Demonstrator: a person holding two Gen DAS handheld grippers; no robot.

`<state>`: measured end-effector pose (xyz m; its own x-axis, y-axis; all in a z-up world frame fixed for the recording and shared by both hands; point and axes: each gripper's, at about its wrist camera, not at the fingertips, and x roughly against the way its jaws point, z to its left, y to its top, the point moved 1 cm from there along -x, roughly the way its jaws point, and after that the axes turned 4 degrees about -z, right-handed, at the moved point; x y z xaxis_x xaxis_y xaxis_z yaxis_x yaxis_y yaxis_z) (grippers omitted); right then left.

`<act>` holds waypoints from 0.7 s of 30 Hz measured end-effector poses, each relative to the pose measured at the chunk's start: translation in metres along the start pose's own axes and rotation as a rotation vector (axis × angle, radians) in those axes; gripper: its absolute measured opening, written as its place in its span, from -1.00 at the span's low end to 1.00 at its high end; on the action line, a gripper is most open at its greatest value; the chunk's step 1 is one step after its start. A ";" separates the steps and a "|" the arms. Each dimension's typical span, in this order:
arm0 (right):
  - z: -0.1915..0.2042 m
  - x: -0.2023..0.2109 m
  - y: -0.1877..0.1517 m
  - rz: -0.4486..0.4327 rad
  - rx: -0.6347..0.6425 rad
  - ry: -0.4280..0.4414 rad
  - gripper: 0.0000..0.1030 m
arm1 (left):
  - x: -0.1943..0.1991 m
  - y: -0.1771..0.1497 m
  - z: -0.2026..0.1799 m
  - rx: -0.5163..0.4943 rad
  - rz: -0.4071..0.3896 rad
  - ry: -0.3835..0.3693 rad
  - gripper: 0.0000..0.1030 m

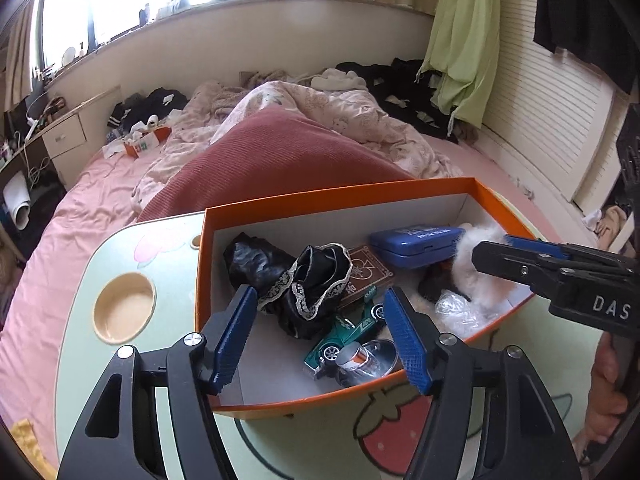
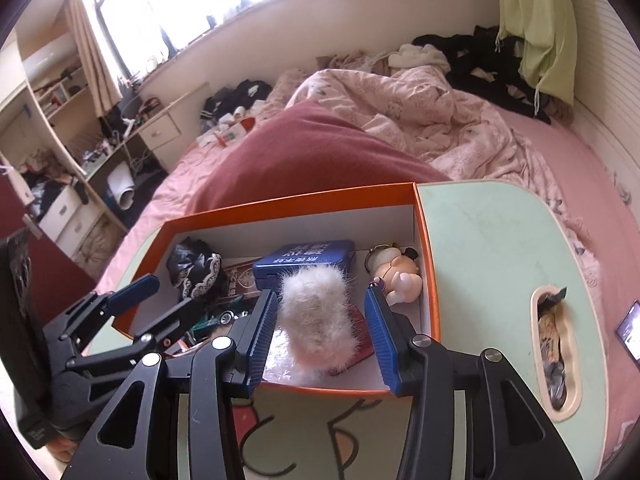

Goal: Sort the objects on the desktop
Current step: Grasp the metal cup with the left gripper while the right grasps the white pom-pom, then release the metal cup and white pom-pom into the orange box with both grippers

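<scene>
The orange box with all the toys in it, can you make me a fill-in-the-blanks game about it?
1. The toy car is coloured ____.
2. The orange box sits on a small ____.
3. The fluffy ball lies between the fingers of the ____ gripper.
4. The picture on the table's front edge is a ____.

Missing words: green; table; right; strawberry

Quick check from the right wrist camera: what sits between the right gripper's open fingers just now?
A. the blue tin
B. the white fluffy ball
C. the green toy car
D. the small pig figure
B: the white fluffy ball lies in the orange box between the fingers of the right gripper, which do not visibly press on it.
</scene>
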<state>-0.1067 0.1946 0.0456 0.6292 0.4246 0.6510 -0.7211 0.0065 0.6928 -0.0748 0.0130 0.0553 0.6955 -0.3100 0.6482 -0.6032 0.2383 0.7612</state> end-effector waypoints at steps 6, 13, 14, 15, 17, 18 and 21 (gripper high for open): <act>0.017 0.010 -0.016 -0.025 0.078 -0.043 -0.12 | 0.010 -0.009 -0.002 -0.005 -0.049 0.012 0.28; 0.020 0.029 -0.028 -0.113 0.059 -0.003 -0.12 | 0.033 -0.012 0.015 0.126 -0.112 -0.079 0.29; 0.022 0.039 -0.032 -0.144 0.074 -0.021 -0.06 | 0.041 -0.015 0.016 0.131 -0.119 -0.074 0.29; 0.025 0.045 -0.035 -0.159 0.088 -0.038 0.10 | 0.047 -0.019 0.016 0.131 -0.119 -0.062 0.29; 0.030 0.059 -0.045 -0.180 0.123 -0.089 0.31 | 0.060 -0.029 0.014 0.124 -0.119 -0.043 0.30; 0.031 0.063 -0.051 -0.177 0.133 -0.099 0.33 | 0.067 -0.034 0.012 0.113 -0.126 -0.034 0.42; 0.034 0.067 -0.068 -0.158 0.174 -0.144 0.37 | 0.078 -0.051 0.003 0.067 -0.103 -0.038 0.49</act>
<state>-0.0058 0.1920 0.0532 0.7739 0.2972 0.5591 -0.5576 -0.0986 0.8242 0.0094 -0.0259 0.0668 0.7404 -0.3650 0.5645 -0.5551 0.1416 0.8196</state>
